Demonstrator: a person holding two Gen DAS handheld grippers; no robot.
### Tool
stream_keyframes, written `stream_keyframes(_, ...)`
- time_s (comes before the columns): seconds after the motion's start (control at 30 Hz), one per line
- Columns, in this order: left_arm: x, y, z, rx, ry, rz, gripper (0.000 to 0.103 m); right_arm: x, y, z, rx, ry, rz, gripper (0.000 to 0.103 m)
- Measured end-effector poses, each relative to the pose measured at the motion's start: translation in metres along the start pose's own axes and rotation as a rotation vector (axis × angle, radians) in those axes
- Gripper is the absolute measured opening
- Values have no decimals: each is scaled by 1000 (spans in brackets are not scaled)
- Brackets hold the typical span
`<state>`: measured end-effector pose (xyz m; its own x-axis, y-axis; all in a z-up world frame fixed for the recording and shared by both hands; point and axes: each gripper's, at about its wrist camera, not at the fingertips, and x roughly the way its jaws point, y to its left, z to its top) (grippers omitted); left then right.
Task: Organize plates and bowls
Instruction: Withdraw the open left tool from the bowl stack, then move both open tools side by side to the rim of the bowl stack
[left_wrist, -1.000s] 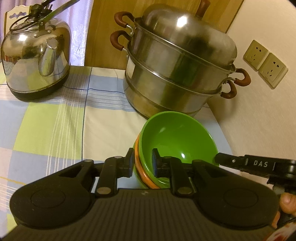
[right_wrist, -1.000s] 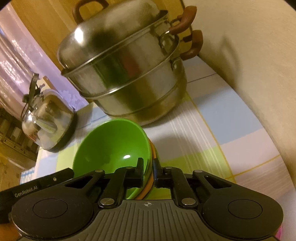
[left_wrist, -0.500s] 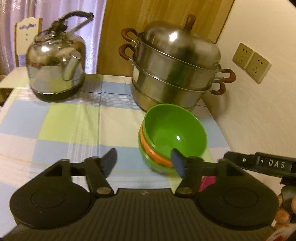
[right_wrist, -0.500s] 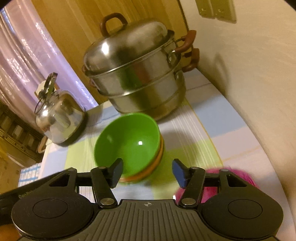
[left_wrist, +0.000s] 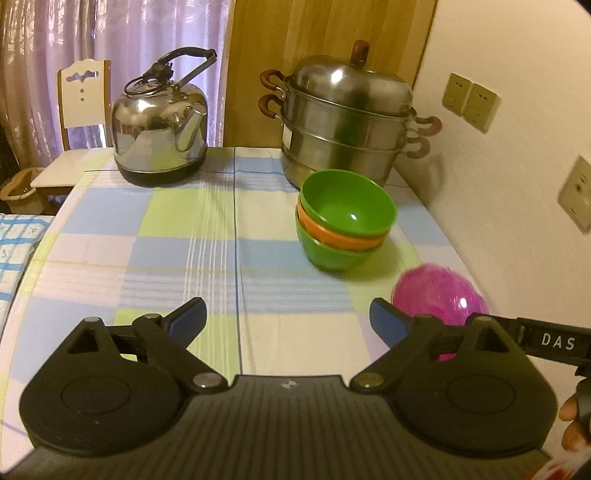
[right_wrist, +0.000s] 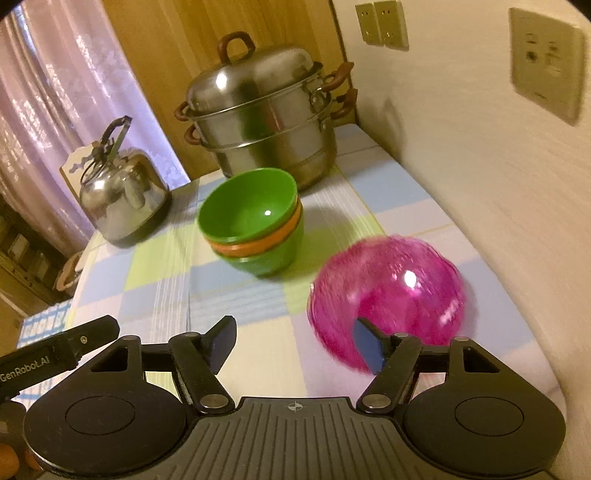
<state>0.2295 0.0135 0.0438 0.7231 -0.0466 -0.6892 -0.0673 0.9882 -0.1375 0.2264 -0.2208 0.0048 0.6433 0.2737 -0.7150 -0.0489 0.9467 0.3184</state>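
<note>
the left gripper stood with its jaws spread wide and opening further, nothing between them but the checked cloth of the bench. the right gripper was less wide, its jaws also opening and holding nothing; its right fingertip showed in front of the pink bowl, whether touching it or not could not be told. that pink bowl, translucent and blurred, lay mouth down on the bench near the wall, just beside the right gripper. in the left wrist view the same pink bowl sat just past the left gripper's right fingertip, partly hidden by it.

farther out stood the stack of bowls: a green bowl on top, tilted a little, an orange bowl under it, and another green bowl at the bottom. the stack was apart from both grippers and near the pink bowl.

behind the stack, close to it, rose a steel steamer pot with brown handles and its lid on. a steel kettle stood well apart to its left at the bench's far edge. a white chair and pale curtain lay beyond, and wall sockets sat on the wall.
</note>
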Motion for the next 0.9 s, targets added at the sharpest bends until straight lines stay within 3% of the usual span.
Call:
stream_keyframes(0.37, -50, 5, -53, -16, 21, 1, 94, -57, 5, -54, -1, -17, -17, 73)
stream_keyframes(0.9, -56, 7, -67, -16, 45, 3, 94, -60, -2, -78, 19, 21, -28, 74)
